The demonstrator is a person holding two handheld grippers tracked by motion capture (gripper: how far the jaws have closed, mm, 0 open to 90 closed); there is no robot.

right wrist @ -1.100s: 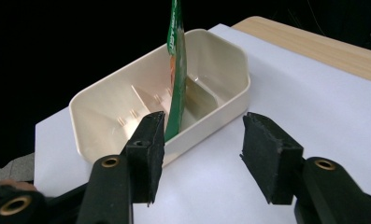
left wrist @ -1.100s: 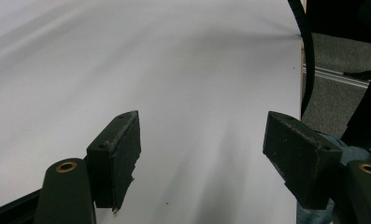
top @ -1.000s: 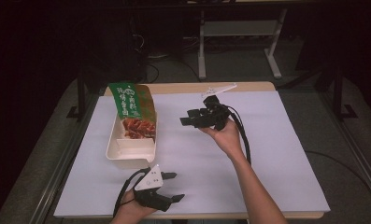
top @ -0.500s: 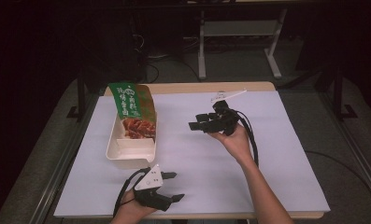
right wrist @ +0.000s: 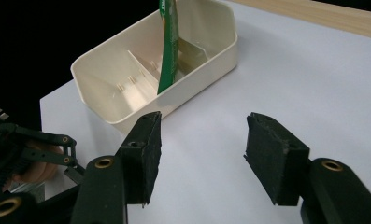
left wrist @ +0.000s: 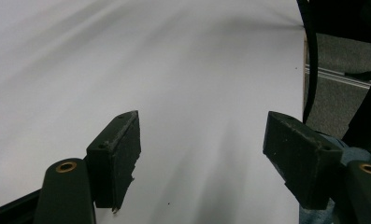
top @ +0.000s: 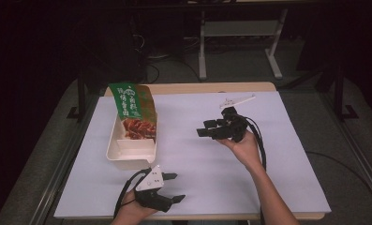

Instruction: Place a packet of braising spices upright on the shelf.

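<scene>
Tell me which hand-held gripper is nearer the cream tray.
Left. The left hand-held gripper sits just below the cream tray, near its front corner. The right hand-held gripper hangs farther off to the tray's right.

White sheet (top: 277, 154) covers the bench; bare wood edge (top: 212, 87) shows along the far side. Small white plastic piece (top: 236, 100) lies flat on the sheet near the far edge, right of centre. Behind the bench: white metal stand (top: 240, 35) on grey floor (top: 357, 154), cables (top: 151, 61) trailing left of it. Metal rail (top: 66, 150) runs along the bench's left side. Background dark, detail unreadable.
</scene>
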